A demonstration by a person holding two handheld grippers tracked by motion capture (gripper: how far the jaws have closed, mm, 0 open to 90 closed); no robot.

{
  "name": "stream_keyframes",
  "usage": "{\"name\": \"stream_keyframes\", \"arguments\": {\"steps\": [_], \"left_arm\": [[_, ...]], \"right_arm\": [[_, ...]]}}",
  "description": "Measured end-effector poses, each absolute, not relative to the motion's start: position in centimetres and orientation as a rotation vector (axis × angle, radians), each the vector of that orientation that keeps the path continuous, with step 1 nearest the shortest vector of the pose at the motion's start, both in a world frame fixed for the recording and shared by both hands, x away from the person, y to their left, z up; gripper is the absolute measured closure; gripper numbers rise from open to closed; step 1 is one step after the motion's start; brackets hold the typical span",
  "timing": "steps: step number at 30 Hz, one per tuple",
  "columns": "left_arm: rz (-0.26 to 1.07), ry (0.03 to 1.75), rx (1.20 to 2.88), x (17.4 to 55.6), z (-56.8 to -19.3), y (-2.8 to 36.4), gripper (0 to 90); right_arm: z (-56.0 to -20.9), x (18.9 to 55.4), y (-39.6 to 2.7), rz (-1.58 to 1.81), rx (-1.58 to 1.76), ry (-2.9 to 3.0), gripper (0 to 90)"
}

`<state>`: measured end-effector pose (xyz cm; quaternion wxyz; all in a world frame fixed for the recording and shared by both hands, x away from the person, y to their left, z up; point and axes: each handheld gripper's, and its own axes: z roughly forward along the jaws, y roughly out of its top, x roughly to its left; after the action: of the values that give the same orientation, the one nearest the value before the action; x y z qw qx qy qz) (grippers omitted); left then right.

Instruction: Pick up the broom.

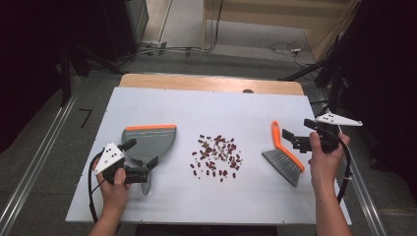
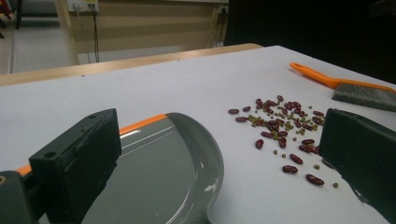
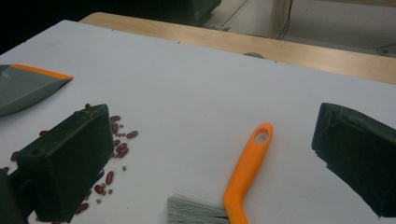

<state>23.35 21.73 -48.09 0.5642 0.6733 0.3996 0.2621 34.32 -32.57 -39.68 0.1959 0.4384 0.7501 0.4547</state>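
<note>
A white counter (image 1: 206, 105) is seen from above, with a scatter of red beans (image 1: 216, 157) and a few small green ones lying loose near its middle; this scatter is taken as the landmark. To the left of the beans a grey dustpan (image 1: 150, 142) with an orange lip is laid flat, its lip on the far side and its handle pointing toward the person. To the right of the beans a brush (image 1: 284, 155) with an orange handle and grey bristles is laid on the counter, its handle pointing away from the person.

The left tongs (image 1: 141, 158) are held in the person's left hand (image 1: 115, 179), left of the beans and just over the near end of the dustpan. Their jaws are spread wide, with nothing gripped. In the left gripper view the dustpan (image 2: 159, 172) is seen between and below the two black jaws, with the beans (image 2: 282, 128) beyond and the brush (image 2: 355, 88) farther off.

The right tongs (image 1: 294, 140) are held in the right hand (image 1: 325, 157), right of the beans and just beside the brush handle. Their jaws are likewise parted and empty. In the right gripper view the brush (image 3: 245, 172) lies on the counter between the jaws; contact with either jaw cannot be told. The beans (image 3: 114, 154) are seen past the left jaw, and a corner of the dustpan (image 3: 28, 86) beyond them.
</note>
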Motion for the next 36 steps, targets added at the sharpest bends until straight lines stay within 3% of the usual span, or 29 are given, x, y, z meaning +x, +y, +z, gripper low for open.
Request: {"name": "stream_keyframes", "arguments": {"steps": [9, 11, 13, 15, 16, 17, 18, 19, 29, 36], "left_arm": [[0.621, 0.941, 1.593, 23.4, -47.9, 21.5, 0.0], [0.626, 0.939, 1.598, 23.4, -47.9, 21.4, 0.0], [0.627, 0.940, 1.599, 23.3, -47.8, 21.3, 0.0], [0.629, 0.941, 1.599, 23.2, -47.9, 21.2, 0.0], [0.630, 0.941, 1.601, 23.1, -47.8, 21.2, 0.0], [0.629, 0.938, 1.603, 23.1, -47.8, 21.1, 0.0], [0.630, 0.937, 1.607, 23.1, -47.8, 21.1, 0.0], [0.631, 0.936, 1.610, 23.1, -47.8, 21.0, 0.0], [0.635, 0.933, 1.617, 23.0, -47.8, 20.9, 0.0], [0.634, 0.928, 1.620, 23.0, -47.7, 20.8, 0.0]], "right_arm": [[-41.9, 36.9, -31.5, 1.148, 1.313, 2.222, 0.0], [-42.8, 37.7, -31.0, 1.085, 1.352, 2.245, 7.5], [-43.2, 37.9, -30.7, 1.054, 1.359, 2.258, 8.5], [-44.1, 38.4, -30.2, 0.968, 1.401, 2.271, 23.9], [-44.1, 38.4, -30.2, 0.968, 1.401, 2.271, 23.9], [-44.5, 38.6, -30.2, 0.938, 1.450, 2.254, 32.5], [-44.5, 38.6, -30.2, 0.938, 1.450, 2.254, 32.5], [-44.8, 38.7, -30.3, 0.869, 1.471, 2.249, 38.1], [-46.3, 39.0, -30.8, 0.791, 1.594, 2.246, 52.8], [-47.2, 39.2, -30.5, 0.718, 1.686, 2.259, 57.5]]}}
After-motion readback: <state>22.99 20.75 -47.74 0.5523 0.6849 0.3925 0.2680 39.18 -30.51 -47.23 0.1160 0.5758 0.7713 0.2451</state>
